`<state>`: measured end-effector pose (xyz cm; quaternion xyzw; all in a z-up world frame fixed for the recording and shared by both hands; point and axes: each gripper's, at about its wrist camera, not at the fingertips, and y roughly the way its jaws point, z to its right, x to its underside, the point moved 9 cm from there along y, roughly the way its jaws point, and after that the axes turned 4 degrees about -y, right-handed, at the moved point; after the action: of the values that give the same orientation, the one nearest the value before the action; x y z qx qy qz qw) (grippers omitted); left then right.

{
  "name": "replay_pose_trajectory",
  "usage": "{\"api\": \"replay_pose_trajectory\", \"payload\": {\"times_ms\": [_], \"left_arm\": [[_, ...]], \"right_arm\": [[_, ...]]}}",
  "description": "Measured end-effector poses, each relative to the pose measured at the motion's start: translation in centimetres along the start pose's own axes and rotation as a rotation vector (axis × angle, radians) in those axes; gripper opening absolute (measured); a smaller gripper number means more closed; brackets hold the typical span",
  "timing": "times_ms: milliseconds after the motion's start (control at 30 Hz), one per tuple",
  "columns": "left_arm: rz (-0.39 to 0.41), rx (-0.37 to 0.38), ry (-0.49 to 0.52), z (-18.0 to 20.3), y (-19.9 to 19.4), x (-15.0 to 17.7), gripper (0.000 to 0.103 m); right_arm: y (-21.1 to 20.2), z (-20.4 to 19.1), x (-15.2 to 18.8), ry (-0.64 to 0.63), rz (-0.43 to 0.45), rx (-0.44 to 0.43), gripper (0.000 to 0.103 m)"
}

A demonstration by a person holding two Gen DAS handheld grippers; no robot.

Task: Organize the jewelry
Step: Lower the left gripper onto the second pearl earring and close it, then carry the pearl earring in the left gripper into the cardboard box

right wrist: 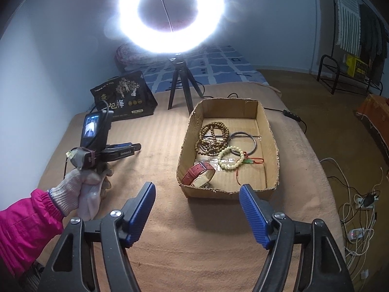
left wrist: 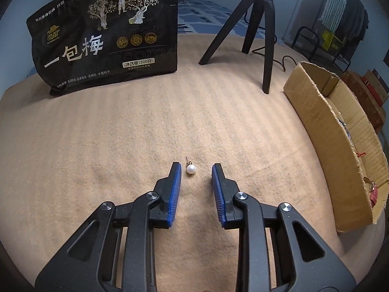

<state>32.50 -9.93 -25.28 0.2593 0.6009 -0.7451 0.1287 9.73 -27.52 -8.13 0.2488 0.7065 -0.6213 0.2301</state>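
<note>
A white pearl stud earring lies on the tan blanket, between the blue pads of my left gripper and closer to the left pad. The pads do not touch it, so the gripper is open. A gloved hand holds that gripper, seen from the right wrist view low over the blanket. To its right is a shallow cardboard box containing a wooden bead string, a metal bangle, a pale bead bracelet and a red-strap watch. My right gripper hovers open and empty before the box's near wall.
A black snack bag stands at the back left. A black tripod carries a bright ring light behind the box. Cables and a power strip lie on the floor to the right, beyond the blanket's edge.
</note>
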Motion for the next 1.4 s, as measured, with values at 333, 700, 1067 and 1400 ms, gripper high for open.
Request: {"api": "replay_pose_trajectory", "payload": {"times_ms": [333, 700, 1067, 1400], "left_arm": [[-0.005, -0.017, -0.001, -0.1, 0.9, -0.1, 0.020], [-0.002, -0.027, 0.001, -0.3, 1.2, -0.2, 0.006], [0.026, -0.004, 0.012, 1.0, -0.8, -0.3, 0.006], [0.097, 0.080, 0.070, 6.4, -5.3, -1.3, 0.006]], "right_arm": [[-0.4, -0.6, 0.0, -0.015, -0.001, -0.003, 0.073], [-0.6, -0.4, -0.2, -0.014, 0.003, 0.005, 0.071], [-0.1, 0.2, -0.1, -0.019, -0.001, 0.034, 0.068], [-0.1, 0.7, 0.0, -0.022, 0.002, 0.053, 0.068]]}}
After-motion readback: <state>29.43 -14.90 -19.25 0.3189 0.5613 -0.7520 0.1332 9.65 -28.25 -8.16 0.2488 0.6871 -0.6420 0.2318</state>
